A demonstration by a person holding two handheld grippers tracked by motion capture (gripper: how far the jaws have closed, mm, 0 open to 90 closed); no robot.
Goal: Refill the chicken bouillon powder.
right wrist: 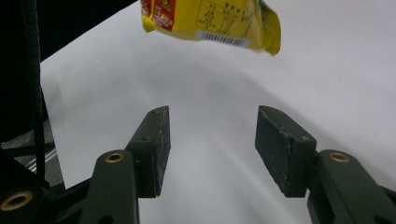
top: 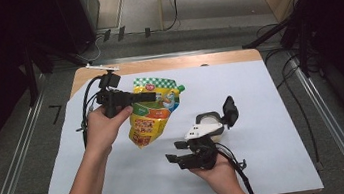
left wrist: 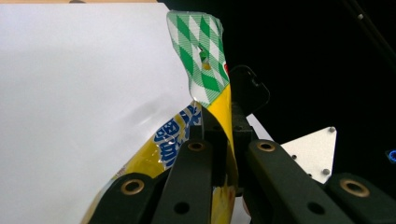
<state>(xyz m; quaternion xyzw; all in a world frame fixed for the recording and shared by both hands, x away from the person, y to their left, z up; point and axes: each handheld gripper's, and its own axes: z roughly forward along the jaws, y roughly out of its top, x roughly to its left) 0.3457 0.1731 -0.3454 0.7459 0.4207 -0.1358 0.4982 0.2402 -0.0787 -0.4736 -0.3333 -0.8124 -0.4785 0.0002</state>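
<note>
pouch [left wrist: 205, 70] hangs clamped in left tool [left wrist: 219, 140], above table.

The pouch [top: 154, 110] hangs above the table [top: 260, 90], left of the right gripper [top: 175, 158].

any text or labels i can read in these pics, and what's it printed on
No text can be read out in full.
Yellow pouch, front: red and orange label patches, print too small to read.
Pouch near the left gripper: large blue characters, cut off and creased, not readable.
Pouch back: a barcode and fine-print table, too blurred to read.
</note>
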